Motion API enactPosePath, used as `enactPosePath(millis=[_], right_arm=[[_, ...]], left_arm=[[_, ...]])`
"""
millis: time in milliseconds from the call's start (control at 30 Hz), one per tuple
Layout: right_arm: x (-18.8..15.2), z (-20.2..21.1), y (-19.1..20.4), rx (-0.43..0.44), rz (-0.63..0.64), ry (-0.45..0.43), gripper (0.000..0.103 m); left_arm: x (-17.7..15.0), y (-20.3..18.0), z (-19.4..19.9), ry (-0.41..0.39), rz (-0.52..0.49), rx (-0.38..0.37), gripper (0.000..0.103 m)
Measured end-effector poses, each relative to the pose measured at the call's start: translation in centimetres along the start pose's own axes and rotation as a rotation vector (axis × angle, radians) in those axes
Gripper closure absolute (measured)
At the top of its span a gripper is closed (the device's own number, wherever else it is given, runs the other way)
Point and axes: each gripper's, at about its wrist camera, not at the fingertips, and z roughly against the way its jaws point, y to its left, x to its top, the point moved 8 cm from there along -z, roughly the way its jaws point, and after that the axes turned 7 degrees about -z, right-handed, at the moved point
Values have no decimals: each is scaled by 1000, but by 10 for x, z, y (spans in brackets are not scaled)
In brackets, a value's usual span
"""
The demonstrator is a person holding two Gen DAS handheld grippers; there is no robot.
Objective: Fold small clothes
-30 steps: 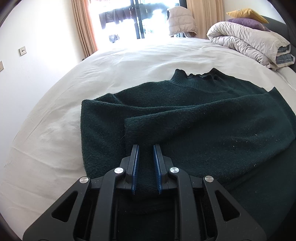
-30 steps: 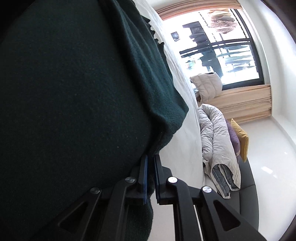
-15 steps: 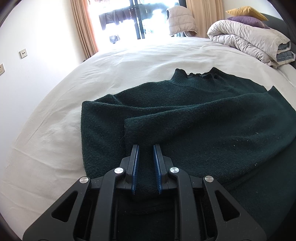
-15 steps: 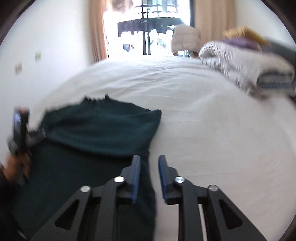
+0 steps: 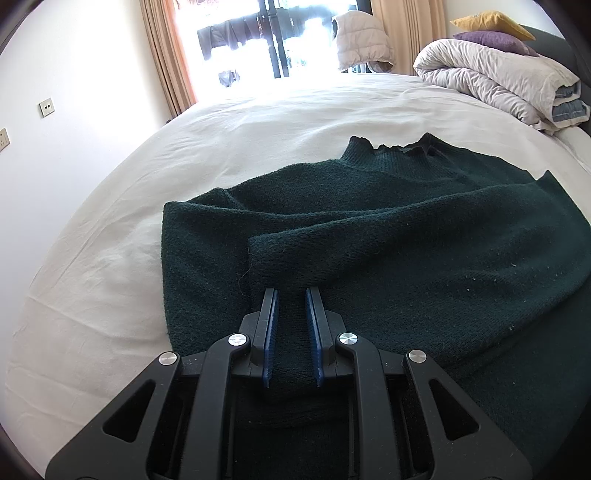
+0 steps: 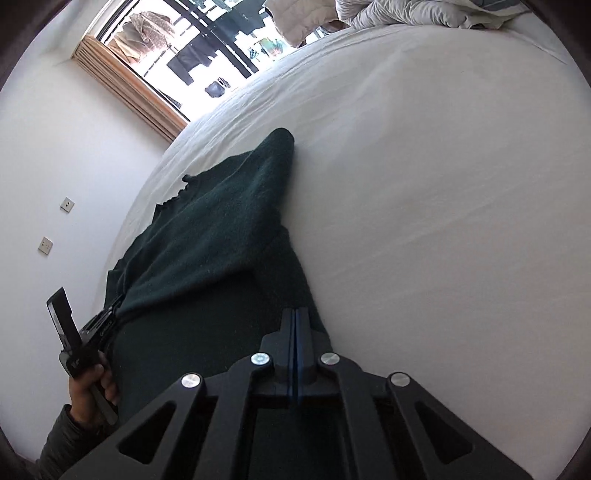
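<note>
A dark green sweater (image 5: 388, 236) lies spread on the white bed (image 5: 110, 258), its collar (image 5: 391, 149) toward the far side and its body running down to the near edge of the left wrist view; one sleeve (image 5: 369, 240) is folded across the body from the right, its cuff end lying just ahead of the left hand-held gripper (image 5: 291, 295); that gripper's blue-padded fingers (image 5: 271, 325) stand a narrow way apart with a thickness of the knit pinched between them, so it has hold of the sweater near the folded sleeve; in the right wrist view the same garment stretches from the near left up toward the far middle, a folded corner (image 6: 277, 147) pointing at the window (image 6: 207, 51); the right hand-held gripper (image 6: 295, 314) has its two fingers pressed fully together with no fabric seen between them, its tips over the sweater's right edge where the cloth meets the bare sheet; at the left of that view a person's hand (image 6: 88, 387) in a grey sleeve (image 6: 62, 439) grips the handle of the other gripper, whose fingers reach into the sweater's cloth; a rolled pale duvet (image 5: 491, 85) with a purple cushion (image 5: 491, 38) and a yellow cushion (image 5: 491, 20) on top sits at the far right of the bed; tan curtains (image 5: 166, 55) frame the bright window, and two wall sockets (image 5: 46, 107) show on the white wall at the left
</note>
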Motion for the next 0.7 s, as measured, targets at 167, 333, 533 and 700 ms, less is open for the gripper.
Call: enactPosePath(millis=[167,333,533,700], right_arm=[[14,26,23,90,-13,-56,94],[44,-11,43,147,-34,-34,94],[11,-22,5,141,-92,-18,103],[15,19,41,252,-47,-71,97]], left_arm=[[0,-1,-2,0,-4,6,86],[1,-2,-3,2,-6,6,86],[1,1,-4,0,6,-10,86],[0,1,-3,-4,4,-2,86]])
